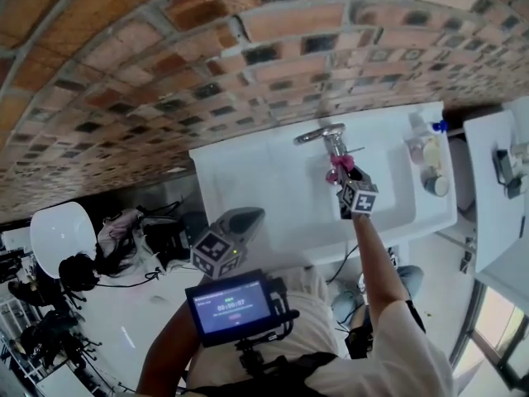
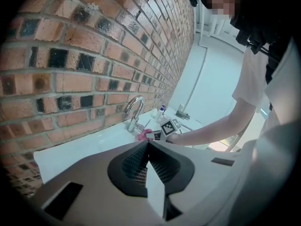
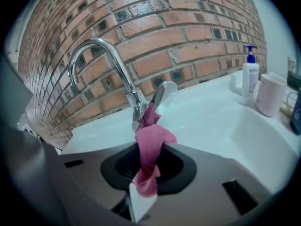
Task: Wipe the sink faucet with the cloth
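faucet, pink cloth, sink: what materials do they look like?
The faucet looks like polished chrome-plated metal: mirror reflections along its curved spout. The cloth is soft, matte pink fabric: limp twisted folds. The sink is glossy white, ceramic or moulded resin; the look leaves that open.

The right arm (image 1: 376, 259) reaches straight forward, its right gripper (image 1: 345, 179) clamped on a pink cloth (image 3: 149, 145) — the left gripper (image 1: 244, 219) sits low near the torso, elbow bent, jaws pressed together, empty.
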`<action>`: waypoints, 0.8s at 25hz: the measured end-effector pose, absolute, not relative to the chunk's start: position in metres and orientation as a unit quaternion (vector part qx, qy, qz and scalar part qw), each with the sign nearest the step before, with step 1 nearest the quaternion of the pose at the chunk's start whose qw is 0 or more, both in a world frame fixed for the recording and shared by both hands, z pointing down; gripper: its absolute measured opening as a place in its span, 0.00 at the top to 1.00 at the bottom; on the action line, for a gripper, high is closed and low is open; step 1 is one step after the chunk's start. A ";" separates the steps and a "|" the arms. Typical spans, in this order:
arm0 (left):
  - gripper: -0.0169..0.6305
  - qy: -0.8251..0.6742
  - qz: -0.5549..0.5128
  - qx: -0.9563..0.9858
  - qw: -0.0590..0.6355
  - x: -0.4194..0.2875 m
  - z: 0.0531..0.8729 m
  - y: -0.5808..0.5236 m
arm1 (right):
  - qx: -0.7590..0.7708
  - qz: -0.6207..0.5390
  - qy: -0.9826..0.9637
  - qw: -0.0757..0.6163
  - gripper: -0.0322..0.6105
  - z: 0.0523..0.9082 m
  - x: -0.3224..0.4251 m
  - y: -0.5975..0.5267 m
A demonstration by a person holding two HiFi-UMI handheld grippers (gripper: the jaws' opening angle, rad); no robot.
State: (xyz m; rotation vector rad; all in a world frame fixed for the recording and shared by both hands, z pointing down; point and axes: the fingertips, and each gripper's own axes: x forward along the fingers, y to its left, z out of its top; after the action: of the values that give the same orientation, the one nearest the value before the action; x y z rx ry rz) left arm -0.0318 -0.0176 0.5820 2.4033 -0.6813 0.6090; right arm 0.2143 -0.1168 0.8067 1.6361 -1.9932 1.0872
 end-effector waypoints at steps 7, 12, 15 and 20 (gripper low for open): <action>0.99 -0.257 0.228 0.893 0.290 -0.036 0.586 -0.016 | 0.588 0.416 -0.679 0.139 0.80 0.815 0.216 -0.129; 0.99 -0.257 0.229 0.892 0.292 -0.035 0.589 -0.015 | 0.591 0.431 -0.668 0.137 0.80 0.813 0.218 -0.130; 0.99 -0.255 0.225 0.894 0.293 -0.034 0.590 -0.015 | 0.592 0.440 -0.662 0.130 0.80 0.811 0.218 -0.131; 0.99 -0.255 0.223 0.894 0.295 -0.032 0.591 -0.013 | 0.598 0.441 -0.659 0.121 0.80 0.803 0.224 -0.134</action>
State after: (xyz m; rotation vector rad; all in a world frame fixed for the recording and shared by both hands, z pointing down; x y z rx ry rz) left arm -0.0322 -0.0133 0.5911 2.3785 -0.6783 0.5930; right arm 0.2238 -0.1344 0.8028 1.7454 -1.9235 1.2872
